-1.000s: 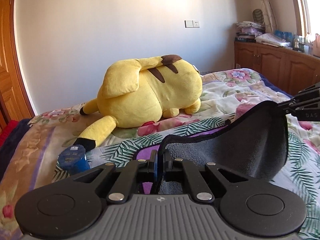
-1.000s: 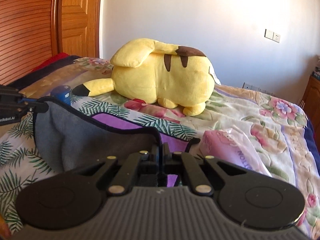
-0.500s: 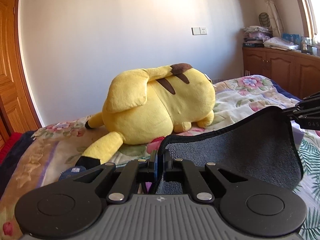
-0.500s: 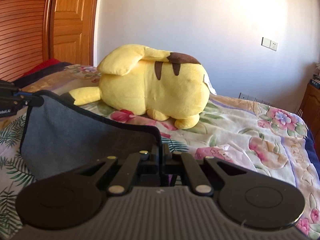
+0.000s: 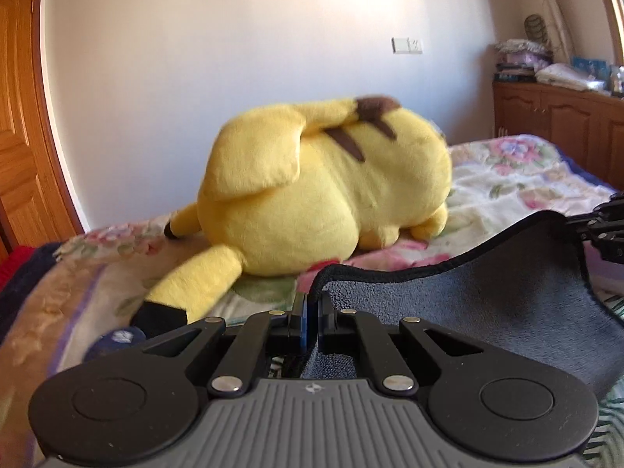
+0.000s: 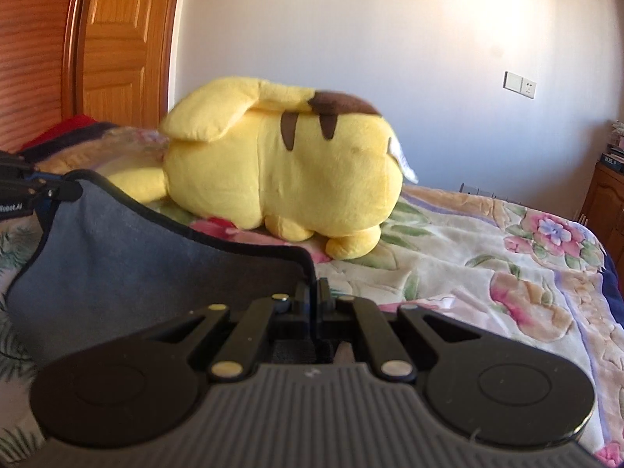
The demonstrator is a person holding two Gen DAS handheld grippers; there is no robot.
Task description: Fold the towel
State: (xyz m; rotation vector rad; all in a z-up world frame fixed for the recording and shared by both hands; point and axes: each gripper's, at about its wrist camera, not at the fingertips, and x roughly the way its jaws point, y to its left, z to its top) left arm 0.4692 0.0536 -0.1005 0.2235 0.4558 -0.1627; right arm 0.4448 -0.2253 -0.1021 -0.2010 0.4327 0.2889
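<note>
A grey towel (image 5: 487, 304) with dark piping hangs stretched between my two grippers above the bed. My left gripper (image 5: 312, 304) is shut on one top corner. My right gripper (image 6: 315, 292) is shut on the other top corner; it also shows at the right edge of the left wrist view (image 5: 600, 226). The towel (image 6: 128, 269) sags between them. The left gripper shows at the left edge of the right wrist view (image 6: 58, 191). The towel's lower part is hidden behind the gripper bodies.
A large yellow plush toy (image 5: 323, 191) lies on the floral bedspread (image 6: 487, 257) just beyond the towel. A blue round object (image 5: 117, 339) lies near the plush's tail. A wooden door (image 6: 121, 46) stands at left, a wooden cabinet (image 5: 565, 124) at right.
Both grippers have lifted and moved forward toward the plush toy with the towel held between them. The purple cloth and pink packet seen under the towel are out of view.
</note>
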